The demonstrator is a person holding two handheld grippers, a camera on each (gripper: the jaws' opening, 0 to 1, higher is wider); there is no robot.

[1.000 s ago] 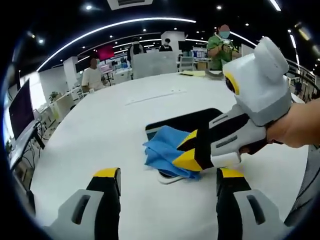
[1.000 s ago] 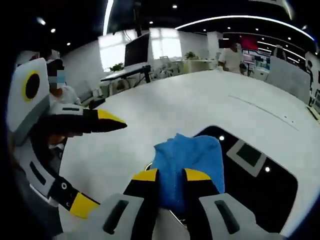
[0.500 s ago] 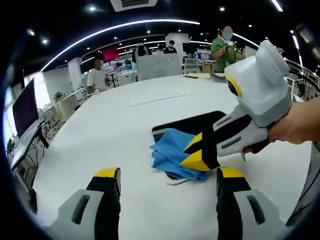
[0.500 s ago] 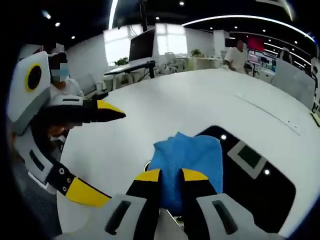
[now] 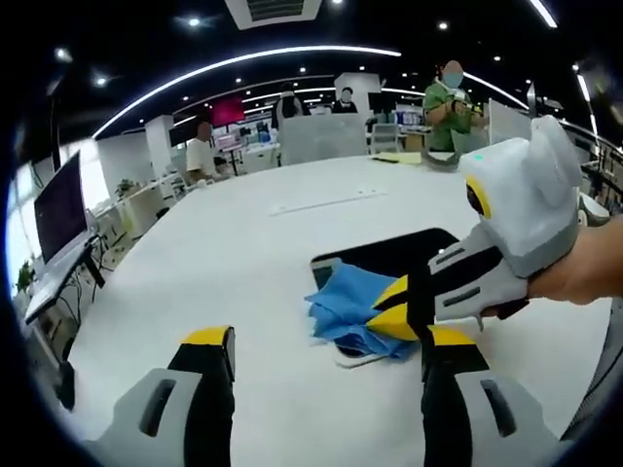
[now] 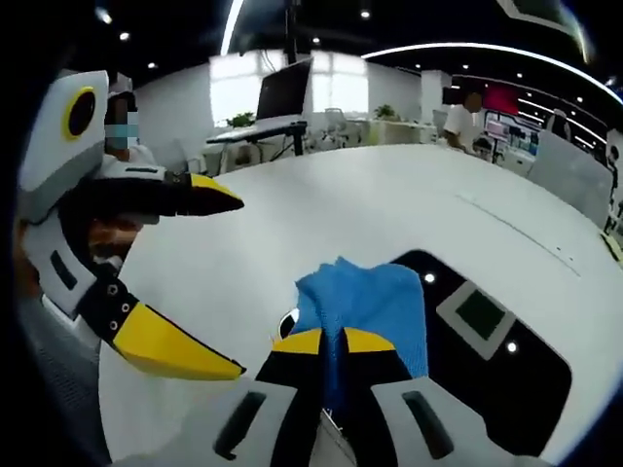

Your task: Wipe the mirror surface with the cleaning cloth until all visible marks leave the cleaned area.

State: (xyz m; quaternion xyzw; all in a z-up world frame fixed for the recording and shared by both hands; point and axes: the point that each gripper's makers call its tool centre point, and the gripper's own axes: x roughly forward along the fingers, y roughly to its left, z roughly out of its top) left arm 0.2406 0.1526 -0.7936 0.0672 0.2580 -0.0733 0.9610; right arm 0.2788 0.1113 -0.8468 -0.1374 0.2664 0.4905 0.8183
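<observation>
Your blue cleaning cloth [image 6: 365,306] lies bunched on the near end of the dark mirror [image 6: 487,350], which rests flat on the white table [image 6: 321,219]. In the right gripper view the cloth sits directly ahead of your right gripper [image 6: 333,342], its near edge caught between the two yellow-tipped jaws, which are drawn almost together on the fabric. The mirror's glossy surface stretches away to the right of the cloth and reflects ceiling lights and a pale rectangular panel.

In the left gripper view the same cloth [image 5: 352,309] covers the mirror's [image 5: 399,255] near corner, with the right gripper [image 5: 399,313] reaching in from the right, your hand [image 5: 584,277] wrapped behind its white body, its tips pressing the cloth down. Your left gripper [image 5: 326,341] hangs short of the cloth over bare table [image 5: 243,253], its jaws spread wide with nothing between them; the cloth lies ahead of them, nearer the right jaw.

Seen from the right gripper view, that left gripper [image 6: 219,282] comes in from the left, well apart from the cloth, jaws splayed.

A monitor [image 5: 60,206] stands on a desk off to the left, and people stand beyond the table's far edge.
</observation>
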